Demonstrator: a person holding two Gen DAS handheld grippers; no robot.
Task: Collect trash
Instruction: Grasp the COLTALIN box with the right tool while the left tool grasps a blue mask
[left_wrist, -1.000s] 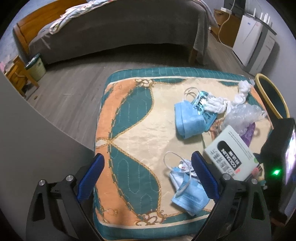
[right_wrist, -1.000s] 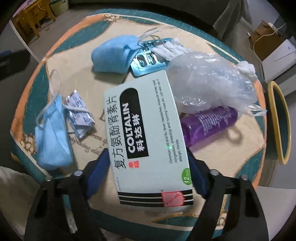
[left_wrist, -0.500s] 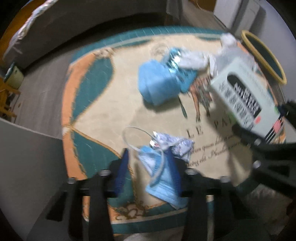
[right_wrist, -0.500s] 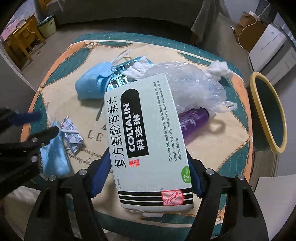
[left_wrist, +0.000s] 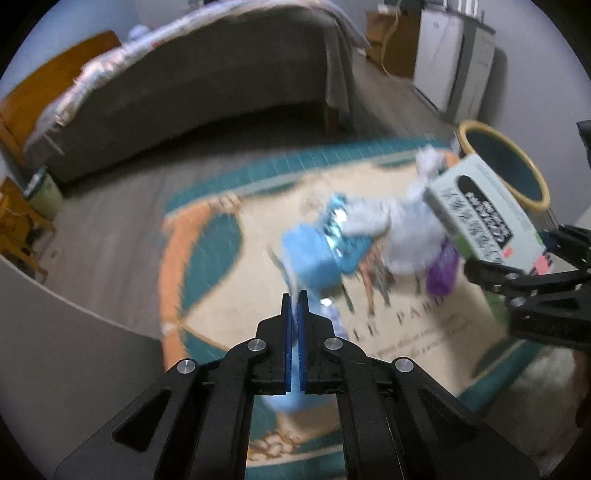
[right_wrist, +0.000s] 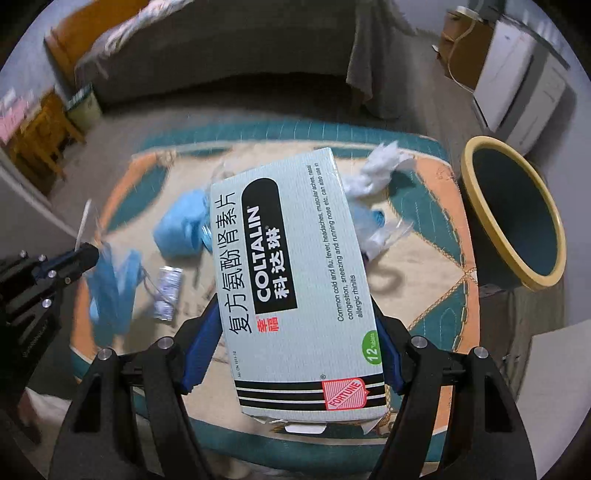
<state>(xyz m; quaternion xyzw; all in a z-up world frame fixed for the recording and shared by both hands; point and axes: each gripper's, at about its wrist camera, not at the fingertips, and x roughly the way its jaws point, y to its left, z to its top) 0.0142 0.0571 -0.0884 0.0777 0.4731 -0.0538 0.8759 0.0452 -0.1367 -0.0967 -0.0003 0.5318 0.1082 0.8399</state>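
We hold two pieces of trash at once. The right hand-held gripper (right_wrist: 291, 354) is clenched across the width of the medicine box (right_wrist: 295, 280); the blue pads press on both long edges near the end nearest the camera, and the box's long axis runs straight out from the jaws toward the upper middle of the right wrist frame. The box hangs clear above the desk (right_wrist: 436, 288).

The left hand-held gripper (left_wrist: 294, 306) is fully clenched. In the right wrist view it sits at the left edge with a blue face mask (right_wrist: 110, 288) dangling from its tips and blurred, so we judge it is pinching the mask or its ear loop. In the left wrist view the jaws hide most of the mask.

The bin (right_wrist: 517, 210), dark inside with a yellow rim, stands off the right edge of the desk, in the right part of the right wrist frame and the upper right of the left wrist frame. It lies to the right of and beyond the box. The right hand is clearly the nearer one; the left hand is on the far side of the desk from it.

We judge that the coming move is a swing to the right, leading with the box's far end so that it goes into the bin's mouth lengthwise.

A second face mask (right_wrist: 181, 229), a foil strip (right_wrist: 168, 293), tissue (right_wrist: 376, 173) and a plastic bag (right_wrist: 384, 236) remain on the desk.
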